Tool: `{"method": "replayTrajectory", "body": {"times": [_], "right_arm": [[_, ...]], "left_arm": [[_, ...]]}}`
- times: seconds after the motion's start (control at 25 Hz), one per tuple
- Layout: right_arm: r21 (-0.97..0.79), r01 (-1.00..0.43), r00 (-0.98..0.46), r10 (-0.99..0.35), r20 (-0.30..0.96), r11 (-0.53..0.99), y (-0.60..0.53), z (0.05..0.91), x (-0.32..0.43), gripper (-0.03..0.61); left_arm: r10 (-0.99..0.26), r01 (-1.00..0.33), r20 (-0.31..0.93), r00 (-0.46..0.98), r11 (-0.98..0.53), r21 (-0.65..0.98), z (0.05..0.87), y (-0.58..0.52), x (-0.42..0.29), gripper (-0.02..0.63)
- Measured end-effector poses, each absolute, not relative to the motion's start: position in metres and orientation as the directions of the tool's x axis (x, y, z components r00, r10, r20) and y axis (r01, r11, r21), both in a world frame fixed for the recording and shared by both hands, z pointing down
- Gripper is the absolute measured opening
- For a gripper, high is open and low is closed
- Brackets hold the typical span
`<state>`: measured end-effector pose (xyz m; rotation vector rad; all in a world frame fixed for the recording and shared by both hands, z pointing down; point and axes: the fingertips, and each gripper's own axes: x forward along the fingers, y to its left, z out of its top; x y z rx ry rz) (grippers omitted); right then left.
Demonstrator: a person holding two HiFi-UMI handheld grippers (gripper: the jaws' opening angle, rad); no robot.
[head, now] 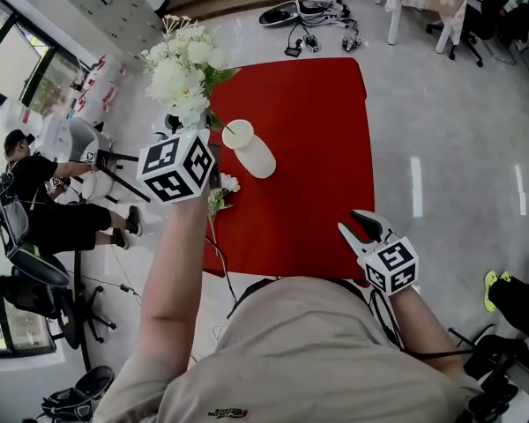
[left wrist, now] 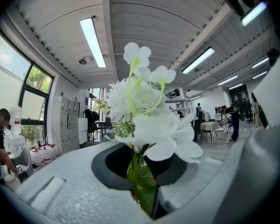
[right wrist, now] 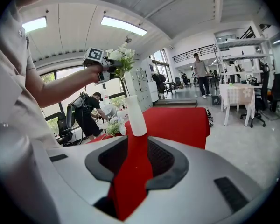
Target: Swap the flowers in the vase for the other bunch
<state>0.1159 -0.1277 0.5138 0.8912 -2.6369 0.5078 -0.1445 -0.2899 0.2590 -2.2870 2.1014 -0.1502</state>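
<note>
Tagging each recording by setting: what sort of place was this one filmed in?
Probably an open-plan office or lab workspace: wheeled office chairs, grey lockers by the windows, ceiling strip lights, and a red-clothed table on a bare grey floor.

The person wears a beige short-sleeved shirt (head: 291,351) with small dark print (head: 227,411) on it. To the shirt's left, the left gripper (left wrist: 142,171) is speckled pale grey with dark jaw liners. To its right, the right gripper (head: 348,221) matches. Each carries 1 cube (head: 176,167) of black-and-white square markers. A black cable (head: 383,315) crosses the shirt's right side.
</note>
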Motion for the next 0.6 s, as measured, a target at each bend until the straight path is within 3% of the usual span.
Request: {"method": "replayTrajectory", "body": {"times": [0.36, 0.6], "right_arm": [[-0.235, -0.631, -0.758, -0.523, 0.390, 0.739, -0.130, 0.514, 0.118, 0.138], [-0.242, -0.639, -0.752, -0.528, 0.393, 0.730, -0.130, 0.518, 0.122, 0.138]], "left_arm": [[-0.988, -0.984, -0.073, 0.136, -0.125, -0.130, 0.187, -0.271, -0.127, 0.075], [-0.961, -0.956, -0.021, 0.276, -0.273, -0.111, 0.174, -0.263, -0.085, 0.075]]}}
